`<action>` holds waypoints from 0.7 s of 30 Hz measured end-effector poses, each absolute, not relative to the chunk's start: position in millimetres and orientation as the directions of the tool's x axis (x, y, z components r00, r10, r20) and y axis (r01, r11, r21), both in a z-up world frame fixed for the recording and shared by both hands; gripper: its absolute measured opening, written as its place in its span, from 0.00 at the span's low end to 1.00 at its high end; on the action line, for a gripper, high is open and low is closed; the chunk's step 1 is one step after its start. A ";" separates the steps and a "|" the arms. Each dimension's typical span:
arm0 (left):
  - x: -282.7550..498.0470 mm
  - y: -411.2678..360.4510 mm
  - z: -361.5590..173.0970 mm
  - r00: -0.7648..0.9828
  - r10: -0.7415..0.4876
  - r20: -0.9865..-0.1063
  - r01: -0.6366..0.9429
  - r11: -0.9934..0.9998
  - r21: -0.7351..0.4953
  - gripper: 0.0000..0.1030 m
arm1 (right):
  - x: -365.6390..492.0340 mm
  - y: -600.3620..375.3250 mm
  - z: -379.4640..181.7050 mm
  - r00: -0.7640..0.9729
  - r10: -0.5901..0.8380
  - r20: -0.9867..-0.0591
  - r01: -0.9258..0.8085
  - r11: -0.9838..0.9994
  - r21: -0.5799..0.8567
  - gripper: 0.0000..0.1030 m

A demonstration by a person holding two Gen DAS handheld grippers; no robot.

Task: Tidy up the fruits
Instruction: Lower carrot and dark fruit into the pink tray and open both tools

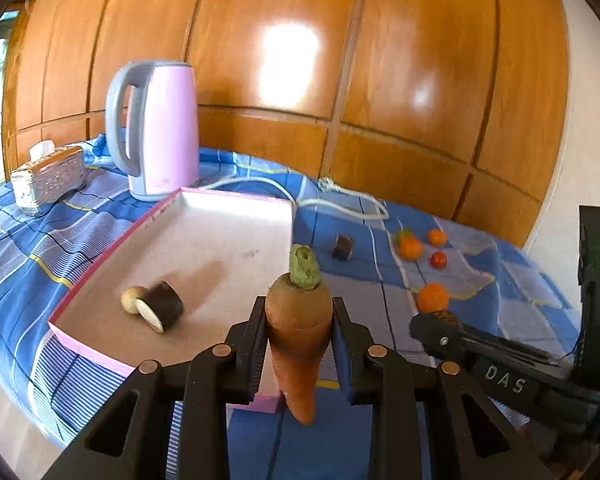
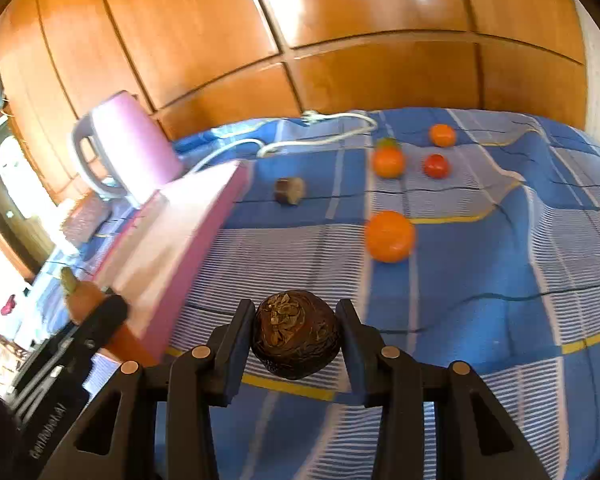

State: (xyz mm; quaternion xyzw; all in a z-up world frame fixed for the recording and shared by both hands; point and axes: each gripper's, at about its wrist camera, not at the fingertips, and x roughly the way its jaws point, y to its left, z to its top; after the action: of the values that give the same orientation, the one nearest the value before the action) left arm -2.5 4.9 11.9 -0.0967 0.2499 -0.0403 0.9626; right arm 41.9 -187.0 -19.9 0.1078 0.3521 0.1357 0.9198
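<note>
My left gripper (image 1: pixel 299 322) is shut on an orange carrot (image 1: pixel 300 332) with a green top, held upright at the near right corner of the pink-rimmed tray (image 1: pixel 172 208). The tray holds a dark cut piece (image 1: pixel 162 305) and a small pale round piece (image 1: pixel 132 299). My right gripper (image 2: pixel 296 328) is shut on a dark brown wrinkled round fruit (image 2: pixel 296 334), above the blue cloth. The right gripper shows in the left wrist view (image 1: pixel 432 326), the left gripper in the right wrist view (image 2: pixel 104 312). Oranges (image 2: pixel 390 236) (image 2: pixel 388 162) (image 2: pixel 442 135), a red tomato (image 2: pixel 436 166) and a dark cut piece (image 2: pixel 289 191) lie on the cloth.
A pink kettle (image 1: pixel 160 128) stands behind the tray, its white cord (image 1: pixel 340 200) trailing over the blue checked cloth (image 2: pixel 500 260). A tissue box (image 1: pixel 48 178) sits at the far left. A wooden panel wall (image 1: pixel 340 60) runs behind the table.
</note>
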 end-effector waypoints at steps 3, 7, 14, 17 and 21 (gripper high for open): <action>-8.4 18.4 19.9 0.892 -0.128 -0.435 0.015 0.967 -0.253 0.29 | 41.7 -175.9 -11.5 0.721 0.337 -0.605 -0.200 0.938 0.284 0.41; -7.6 43.7 24.3 0.909 -0.061 -0.413 -0.076 0.948 -0.308 0.29 | 43.3 -166.9 -1.9 0.718 0.367 -0.591 -0.220 0.926 0.308 0.41; 13.8 92.5 5.4 0.866 0.043 -0.498 -0.282 0.865 -0.415 0.29 | 58.2 -127.8 11.0 0.679 0.435 -0.591 -0.292 0.899 0.326 0.41; 18.4 99.4 1.4 0.859 0.077 -0.506 -0.324 0.847 -0.422 0.31 | 66.6 -105.3 15.5 0.653 0.479 -0.587 -0.332 0.877 0.347 0.41; 19.8 100.9 -1.5 0.852 0.107 -0.512 -0.354 0.839 -0.414 0.48 | 78.7 -80.2 16.8 0.608 0.536 -0.585 -0.372 0.844 0.386 0.43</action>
State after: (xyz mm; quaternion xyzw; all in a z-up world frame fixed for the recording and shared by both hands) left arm 19.8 100.9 -1.5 -0.2555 0.2419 0.1241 0.9278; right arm 78.7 -80.2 16.8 0.1134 0.3614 0.2553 0.8896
